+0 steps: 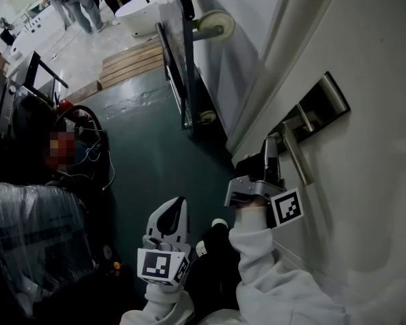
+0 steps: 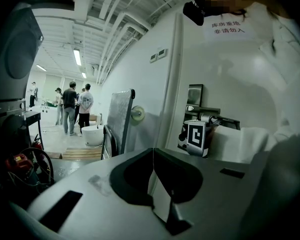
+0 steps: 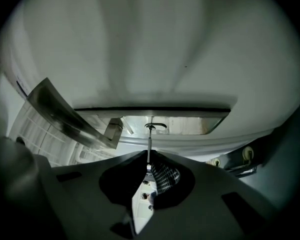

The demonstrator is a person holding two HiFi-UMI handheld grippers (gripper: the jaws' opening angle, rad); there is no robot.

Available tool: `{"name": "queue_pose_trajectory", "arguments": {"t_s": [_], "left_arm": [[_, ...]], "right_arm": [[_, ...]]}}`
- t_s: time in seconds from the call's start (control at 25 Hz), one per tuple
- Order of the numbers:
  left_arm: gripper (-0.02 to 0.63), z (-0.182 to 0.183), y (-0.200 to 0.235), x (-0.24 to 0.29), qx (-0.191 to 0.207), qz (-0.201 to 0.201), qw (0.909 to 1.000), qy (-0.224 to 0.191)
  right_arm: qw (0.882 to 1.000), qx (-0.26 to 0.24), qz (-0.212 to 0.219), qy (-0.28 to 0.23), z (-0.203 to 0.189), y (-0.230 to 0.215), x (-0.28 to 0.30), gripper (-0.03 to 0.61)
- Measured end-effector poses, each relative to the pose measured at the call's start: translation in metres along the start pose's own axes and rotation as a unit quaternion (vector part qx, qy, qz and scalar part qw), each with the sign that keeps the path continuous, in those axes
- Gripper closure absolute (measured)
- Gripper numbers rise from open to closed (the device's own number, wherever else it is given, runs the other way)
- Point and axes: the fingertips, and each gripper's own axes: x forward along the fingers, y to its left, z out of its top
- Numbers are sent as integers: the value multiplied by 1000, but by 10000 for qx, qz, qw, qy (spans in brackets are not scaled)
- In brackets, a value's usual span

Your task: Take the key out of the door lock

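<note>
The steel lock plate sits on the white door, with its lever handle slanting away to the left. A thin key runs from the keyhole straight back into my right gripper, which is shut on the key's head. I cannot tell whether the key's tip is still inside the keyhole. In the head view the right gripper points at the plate just below the handle. My left gripper hangs lower left, away from the door, shut on nothing.
A glass panel on a wheeled frame leans against the wall left of the door. A wooden pallet and a white basin lie beyond, with several people standing far off. A plastic-wrapped bundle and cables are at left.
</note>
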Motion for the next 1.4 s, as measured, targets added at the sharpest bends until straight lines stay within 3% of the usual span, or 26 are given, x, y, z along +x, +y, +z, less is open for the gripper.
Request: {"name": "queue_pose_trajectory", "arguments": {"t_s": [1.12,1.2,1.4], "left_arm": [[600,-3,18,-26,-132,211,9997,-82],[600,1,18,-26,-139,242,9995,-139],[600,14,20,-29,-33,275,9992,-287]], "right_arm": [[9979,201,-243,-562,-2,3,-4,509],[9985,200,-247,-440,-9,5,-6,509],[9966,369,-549,482,-79,-15,-35,509]]}}
